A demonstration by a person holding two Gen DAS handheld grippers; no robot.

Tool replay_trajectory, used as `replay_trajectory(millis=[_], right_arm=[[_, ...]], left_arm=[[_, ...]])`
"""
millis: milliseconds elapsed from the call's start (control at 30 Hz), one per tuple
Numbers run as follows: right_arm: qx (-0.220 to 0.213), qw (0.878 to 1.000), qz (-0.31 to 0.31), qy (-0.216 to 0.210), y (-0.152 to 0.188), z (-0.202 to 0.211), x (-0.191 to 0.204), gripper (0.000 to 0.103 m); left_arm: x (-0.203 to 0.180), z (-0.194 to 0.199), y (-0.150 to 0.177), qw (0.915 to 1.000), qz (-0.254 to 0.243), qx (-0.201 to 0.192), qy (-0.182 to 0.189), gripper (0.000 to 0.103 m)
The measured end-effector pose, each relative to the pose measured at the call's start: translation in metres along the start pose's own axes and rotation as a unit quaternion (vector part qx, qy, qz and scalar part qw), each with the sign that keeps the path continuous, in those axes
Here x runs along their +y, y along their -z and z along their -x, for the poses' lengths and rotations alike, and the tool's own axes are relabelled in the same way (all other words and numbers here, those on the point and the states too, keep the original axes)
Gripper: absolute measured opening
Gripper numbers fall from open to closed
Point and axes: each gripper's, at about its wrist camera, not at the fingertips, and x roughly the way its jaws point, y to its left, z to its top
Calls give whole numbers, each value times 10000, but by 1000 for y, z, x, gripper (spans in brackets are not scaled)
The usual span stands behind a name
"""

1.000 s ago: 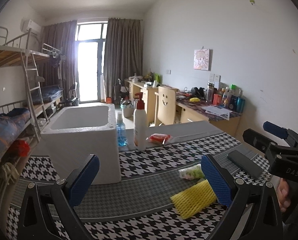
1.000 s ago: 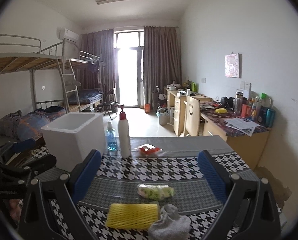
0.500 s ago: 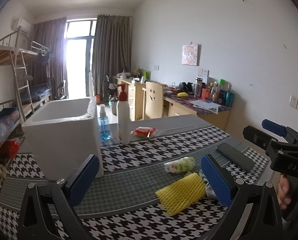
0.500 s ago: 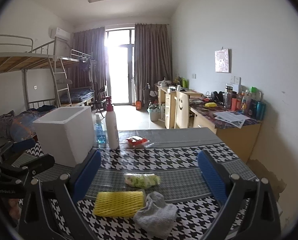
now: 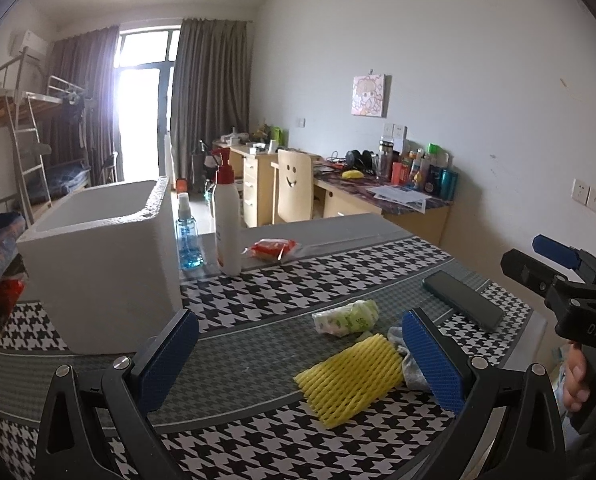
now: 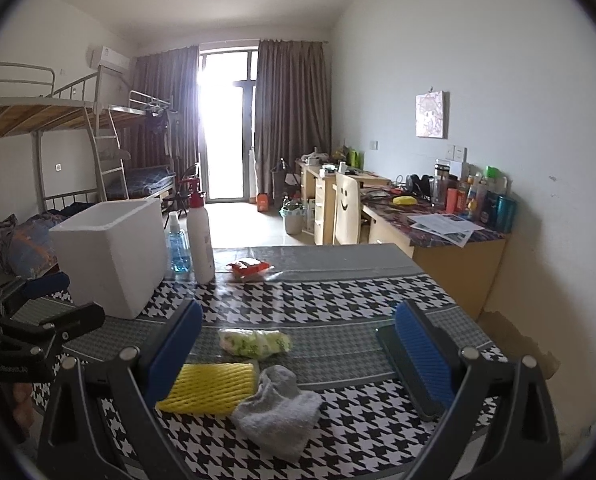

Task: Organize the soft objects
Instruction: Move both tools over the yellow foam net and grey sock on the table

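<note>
Right gripper [image 6: 298,344] at bottom of the right wrist view, jaws wide, nothing between them. Grey sock [image 6: 276,410] bottom centre, touching yellow foam net [image 6: 210,386] to its left. Wrapped green-white bundle [image 6: 256,342] just above them, mid frame. Dark phone [image 6: 405,372] lower right, partly behind a blue finger pad. All on houndstooth table [image 6: 337,292]. Left gripper [image 5: 298,360] at bottom of the left wrist view, jaws wide, empty; foam net sits lower centre-right there. White foam box [image 6: 110,256] mid left, open top. Pump bottle [image 6: 200,240] and blue spray bottle [image 6: 176,248] just right of box. Red snack packet [image 6: 248,268] centre, further back.
</note>
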Motion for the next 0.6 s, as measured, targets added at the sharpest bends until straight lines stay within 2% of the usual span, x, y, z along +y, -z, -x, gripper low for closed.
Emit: replay_trajectory(millis=[600], right_arm=[[232,9997,-59,-41,25,1,-7,99]], left_arm=[[-9,-16,12,9994,-87,263,192,102]])
